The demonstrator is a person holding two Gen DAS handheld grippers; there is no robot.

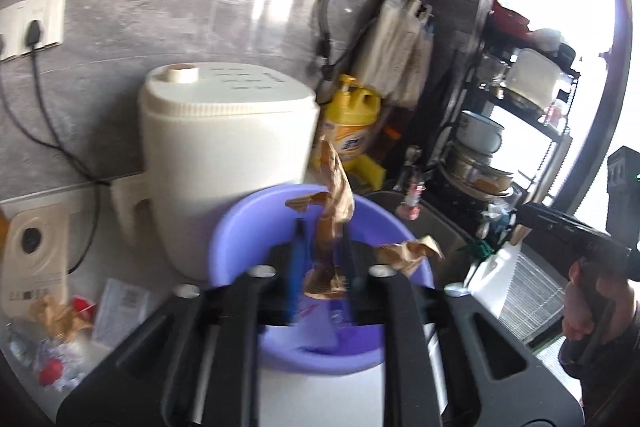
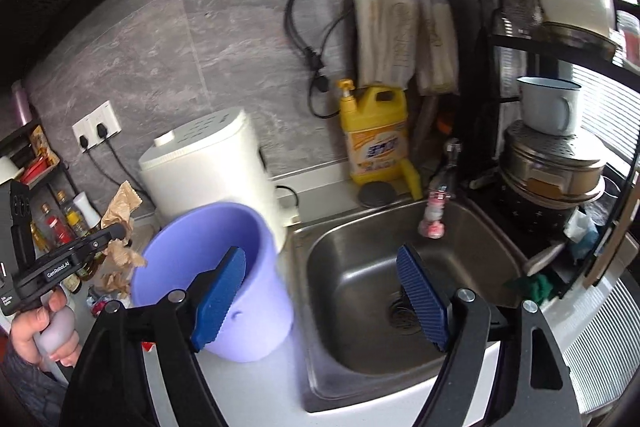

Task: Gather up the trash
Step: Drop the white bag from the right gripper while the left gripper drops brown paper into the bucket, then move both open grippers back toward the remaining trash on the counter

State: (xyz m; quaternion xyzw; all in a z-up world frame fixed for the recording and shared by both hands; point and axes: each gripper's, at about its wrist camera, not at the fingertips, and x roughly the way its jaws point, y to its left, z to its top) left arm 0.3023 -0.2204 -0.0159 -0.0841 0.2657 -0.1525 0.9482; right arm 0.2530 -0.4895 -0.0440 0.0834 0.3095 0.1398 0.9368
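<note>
Left wrist view: my left gripper (image 1: 322, 259) is pinched on a crumpled brown paper scrap (image 1: 332, 223), held upright over the open mouth of the purple bucket (image 1: 240, 227); a second brown scrap (image 1: 410, 255) sits at the bucket's right rim. More crumpled trash (image 1: 56, 331) lies on the counter at lower left, beside the white appliance (image 1: 224, 155). Right wrist view: my right gripper (image 2: 320, 299) is spread wide and holds nothing, its left blue pad (image 2: 220, 299) in front of the bucket wall, its right pad over the steel sink (image 2: 360, 267). A yellow detergent bottle (image 2: 374, 135) stands behind the sink
</note>
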